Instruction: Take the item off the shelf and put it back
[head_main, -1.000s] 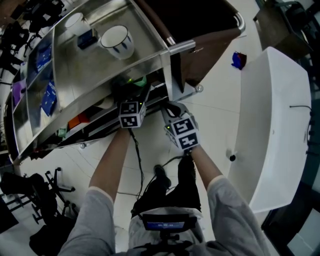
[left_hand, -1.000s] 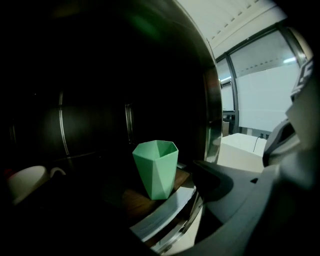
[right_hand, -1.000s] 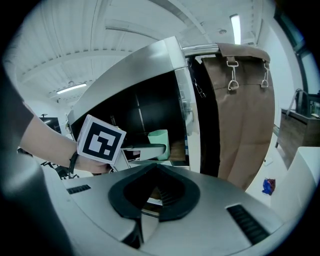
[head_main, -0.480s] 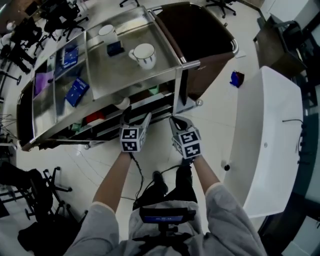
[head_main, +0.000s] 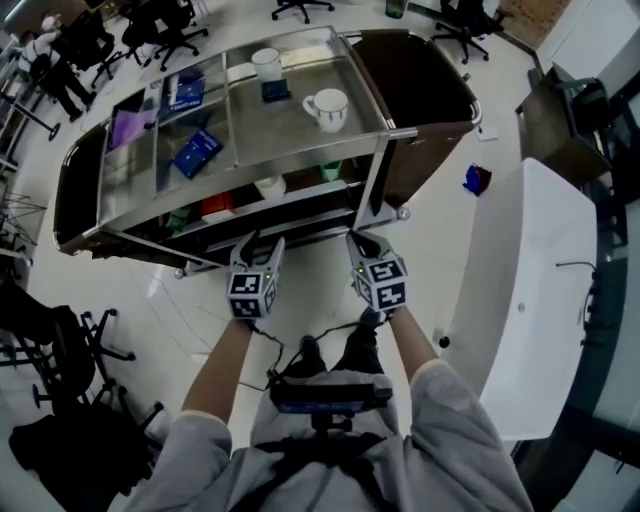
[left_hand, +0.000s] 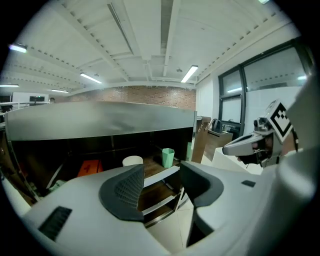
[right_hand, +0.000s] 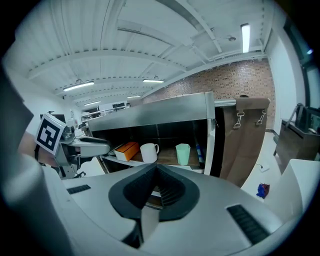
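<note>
Head view: the left gripper and right gripper hover well short of the steel shelf cart. The green cup stands on its middle shelf, so the return looks finished.

Left gripper view: the jaws stand apart with nothing between them and have just been closing.

Right gripper view: the jaws are together and empty. A white mug and an orange box sit beside the cup, and nothing blocks the way.

Beyond the right gripper, up-right of the jaws, a blue item is half-hidden behind the cart post; can't ID. Orange box, up-left: label too small to read. Shelf back: dark, no detail.
</note>
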